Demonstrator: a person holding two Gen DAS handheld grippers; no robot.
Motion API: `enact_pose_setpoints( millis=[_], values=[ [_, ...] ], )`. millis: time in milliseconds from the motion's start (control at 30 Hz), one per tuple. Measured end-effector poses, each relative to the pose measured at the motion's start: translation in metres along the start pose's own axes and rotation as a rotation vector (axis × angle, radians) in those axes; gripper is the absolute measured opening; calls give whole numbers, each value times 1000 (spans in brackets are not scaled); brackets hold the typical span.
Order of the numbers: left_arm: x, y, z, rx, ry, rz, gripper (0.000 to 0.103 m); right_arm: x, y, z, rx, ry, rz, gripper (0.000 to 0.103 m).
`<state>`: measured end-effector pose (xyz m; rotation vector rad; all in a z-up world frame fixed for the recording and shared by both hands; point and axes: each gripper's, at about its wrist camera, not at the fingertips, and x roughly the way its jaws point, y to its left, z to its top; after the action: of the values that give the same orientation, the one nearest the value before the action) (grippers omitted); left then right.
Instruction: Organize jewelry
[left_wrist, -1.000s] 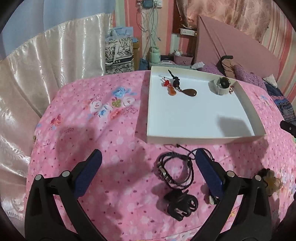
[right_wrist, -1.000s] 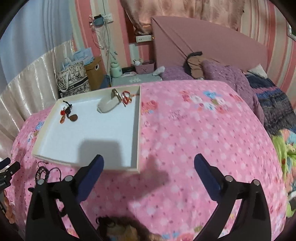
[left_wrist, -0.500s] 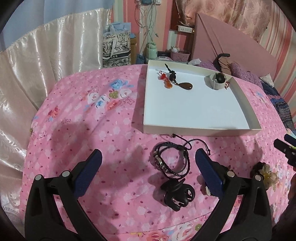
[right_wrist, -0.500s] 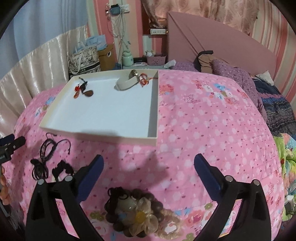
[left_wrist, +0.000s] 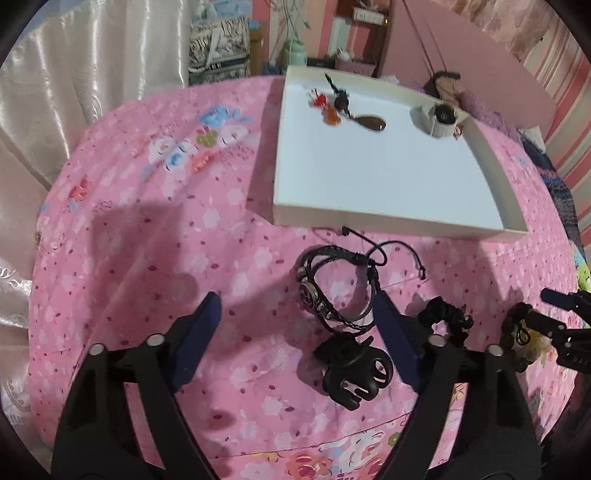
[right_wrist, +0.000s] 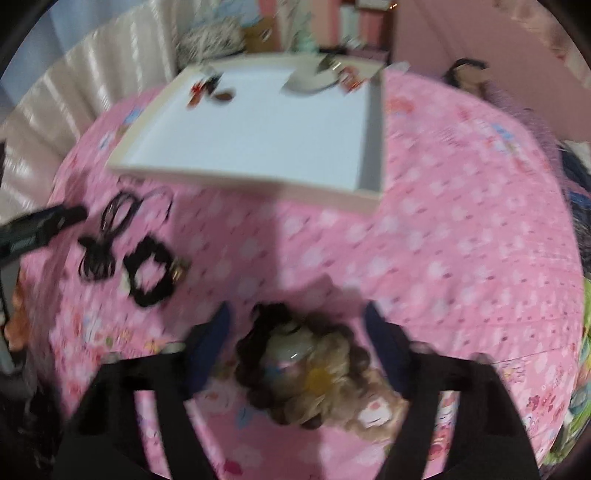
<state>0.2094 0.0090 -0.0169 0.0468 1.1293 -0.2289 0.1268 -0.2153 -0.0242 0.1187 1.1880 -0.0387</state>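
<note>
A white tray (left_wrist: 388, 221) lies on the pink bedspread and holds a pendant (left_wrist: 371, 122), red charms (left_wrist: 327, 107) and a white watch (left_wrist: 441, 118). In front of it lie a black cord bracelet (left_wrist: 338, 291), a black hair claw (left_wrist: 354, 369) and a black scrunchie (left_wrist: 445, 317). My left gripper (left_wrist: 297, 325) is open, low over the bracelet. My right gripper (right_wrist: 299, 339) is open, its fingers either side of a brown bead-and-flower hair piece (right_wrist: 314, 373). The right wrist view is blurred; it also shows the tray (right_wrist: 236, 173), bracelet (right_wrist: 118, 214) and scrunchie (right_wrist: 151, 273).
A satin curtain (left_wrist: 92, 55) hangs left of the bed. A pink headboard (left_wrist: 480, 55), a patterned bag (left_wrist: 218, 44) and a cluttered stand are behind the tray. Dark bedding (right_wrist: 576, 206) lies at the right.
Both grippers have moved down and closer to the bedspread. The right one has come over the bead-and-flower hair piece, which now sits between its fingers. The left one is nearer the bracelet.
</note>
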Motion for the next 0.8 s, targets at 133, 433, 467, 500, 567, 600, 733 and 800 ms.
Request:
enact_pose_setpoints(
  millis=[133,433,467,500,567,600,733,800],
  values=[
    [9,-6,5,9,24,-5,76,6,7,1,-25,11,-25,53],
    [42,-8,15,5,112,-18,49,15,15,5,-61,22,-36,23],
    [46,-8,16,-3,123,-23,43,16,16,6,-66,23,-36,23],
    [48,-8,16,-3,128,-26,38,16,16,6,-65,19,-38,23],
    [51,-8,17,-4,129,-28,33,16,15,6,-65,14,-44,22],
    [52,-8,17,-3,125,-23,25,15,14,7,-60,8,-43,22],
    [53,-7,18,-14,122,-29,12,13,11,8,-50,-7,-40,21],
    [53,-6,18,-19,125,-33,12,13,10,8,-47,-10,-39,21]
  ],
)
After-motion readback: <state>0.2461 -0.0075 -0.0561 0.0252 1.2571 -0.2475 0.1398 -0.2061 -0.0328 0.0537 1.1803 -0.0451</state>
